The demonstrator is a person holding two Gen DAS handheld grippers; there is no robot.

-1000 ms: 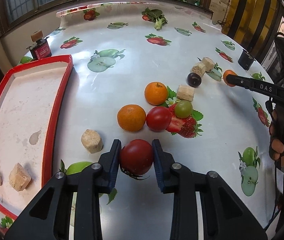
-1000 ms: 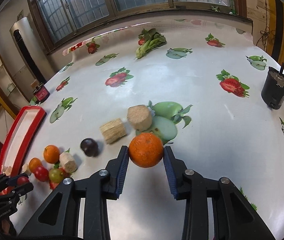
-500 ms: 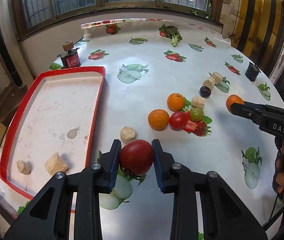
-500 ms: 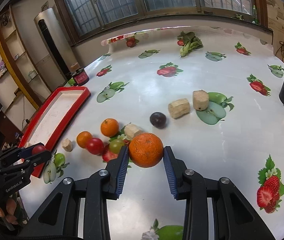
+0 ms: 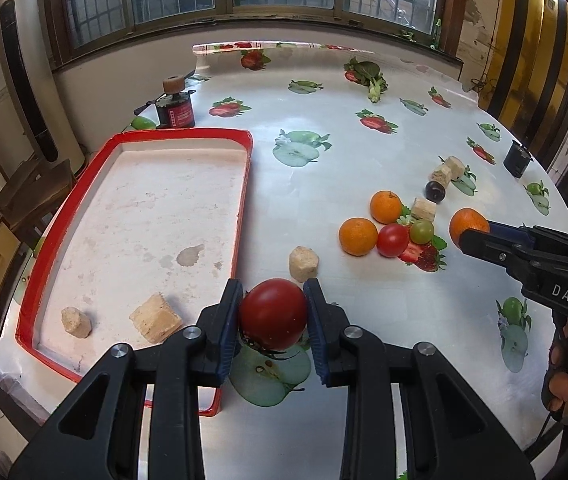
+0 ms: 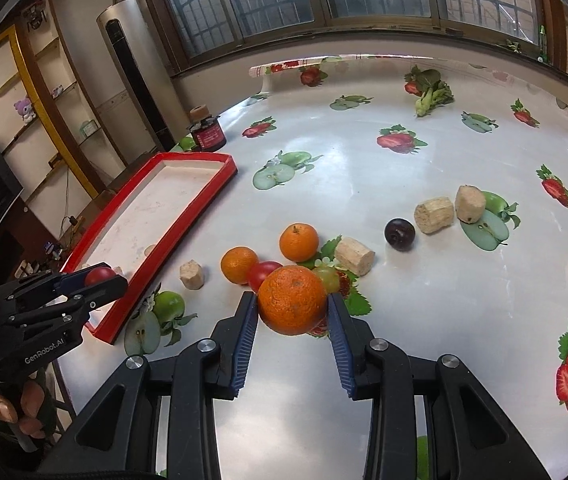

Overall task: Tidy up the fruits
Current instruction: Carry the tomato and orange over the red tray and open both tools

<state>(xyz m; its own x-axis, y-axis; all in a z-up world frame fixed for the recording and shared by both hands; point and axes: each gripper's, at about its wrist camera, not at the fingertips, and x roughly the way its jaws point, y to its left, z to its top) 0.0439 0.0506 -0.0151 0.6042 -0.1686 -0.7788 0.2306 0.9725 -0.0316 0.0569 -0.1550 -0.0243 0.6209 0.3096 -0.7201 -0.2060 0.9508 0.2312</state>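
My left gripper [image 5: 273, 314] is shut on a dark red tomato [image 5: 274, 312] and holds it above the table, just right of the red-rimmed tray [image 5: 244, 184]. My right gripper [image 6: 293, 310] is shut on an orange [image 6: 292, 298] and holds it above the fruit cluster. It also shows in the left wrist view [image 5: 469, 226]. On the table lie two oranges [image 5: 358, 236] [image 5: 386, 206], a small red tomato [image 5: 393, 240], a green grape [image 5: 422, 231] and a dark plum [image 5: 436, 191].
The tray holds two tan blocks [image 5: 156, 318] [image 5: 77, 322]. More tan blocks [image 5: 303, 263] [image 5: 424, 209] [image 5: 448, 170] lie among the fruit. A red jar [image 5: 174, 110] stands behind the tray. A black cup [image 5: 518, 158] stands at the far right. Leafy greens [image 5: 370, 76] lie far back.
Both grippers have risen and pulled back with their fruit. The left has shifted left toward the tray; the right has moved left over the fruit cluster.
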